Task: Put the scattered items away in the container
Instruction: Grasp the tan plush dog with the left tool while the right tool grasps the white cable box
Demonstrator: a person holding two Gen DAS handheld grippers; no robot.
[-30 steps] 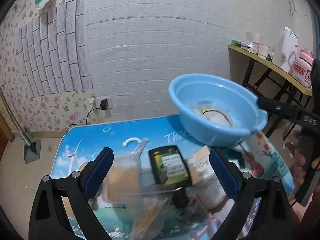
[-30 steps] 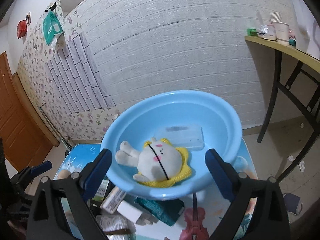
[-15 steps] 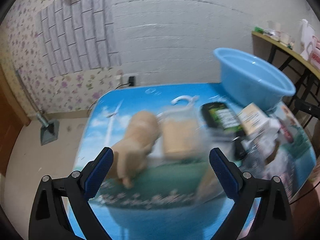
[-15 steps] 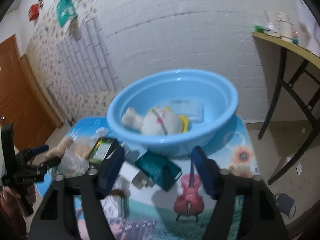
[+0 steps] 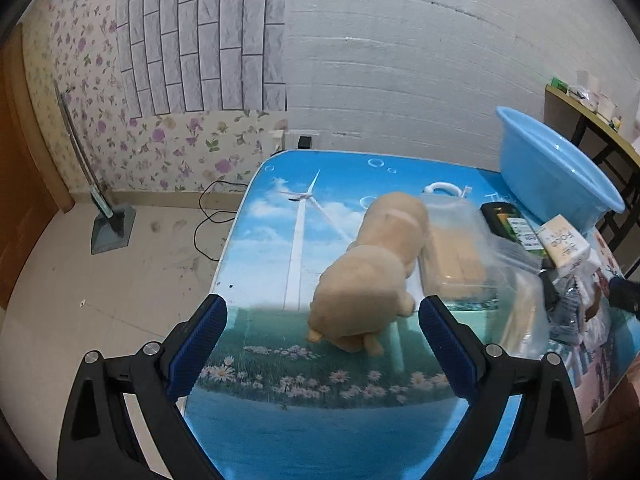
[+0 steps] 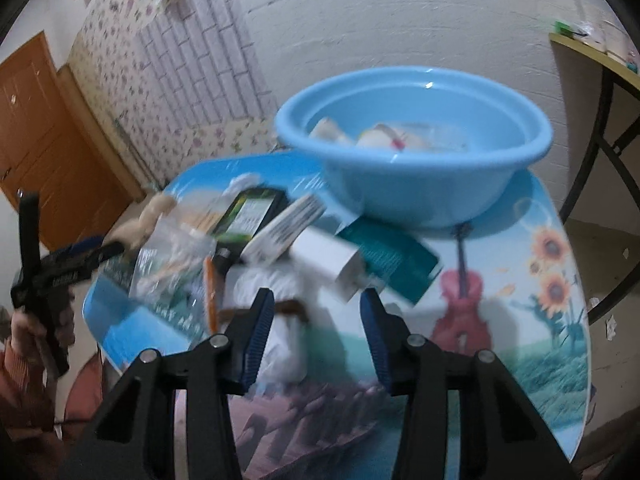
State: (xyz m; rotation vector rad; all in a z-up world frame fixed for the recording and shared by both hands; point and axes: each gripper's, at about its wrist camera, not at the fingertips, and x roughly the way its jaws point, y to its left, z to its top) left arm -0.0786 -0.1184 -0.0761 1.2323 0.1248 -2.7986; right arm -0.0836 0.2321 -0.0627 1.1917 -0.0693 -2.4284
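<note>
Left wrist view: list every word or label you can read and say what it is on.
"FOOD": on the cream box beside the blue basin.
Black-and-green packet: white label, print too small to read.
Tablecloth: pale writing near the basin, mostly hidden.
Nothing else is readable.

White brick wall [image 5: 400, 60] fills the top; floral wallpaper [image 5: 80, 80] at left; orange door [image 6: 44, 128] far left.
</note>
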